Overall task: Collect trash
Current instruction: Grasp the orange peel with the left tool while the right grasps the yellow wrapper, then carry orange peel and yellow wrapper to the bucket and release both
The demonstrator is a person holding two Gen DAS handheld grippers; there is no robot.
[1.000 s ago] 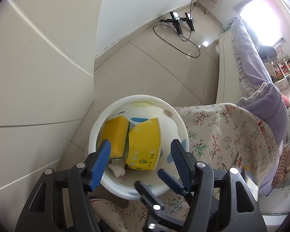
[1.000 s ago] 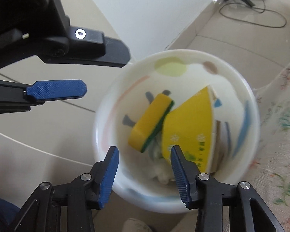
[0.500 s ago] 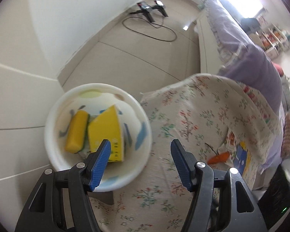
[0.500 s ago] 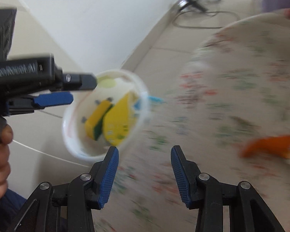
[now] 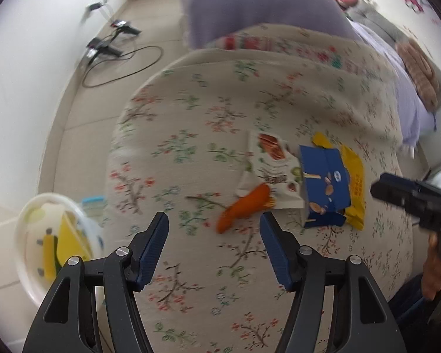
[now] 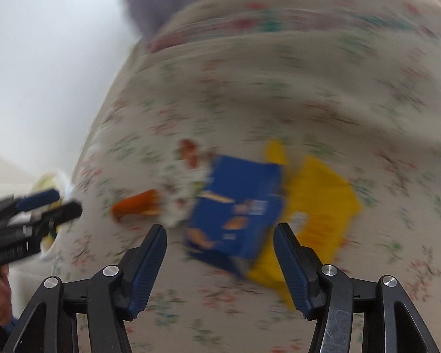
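Hovering over blue carton (image 6: 238,211), right tool (image 6: 220,261) empty, jaws just widened; loose yellow wrapper (image 6: 320,209) beneath may snag.

Floral bedspread (image 5: 208,123) carries orange wrapper (image 5: 244,210), white packet (image 5: 272,167), blue box (image 5: 323,185), yellow packet (image 5: 354,176).
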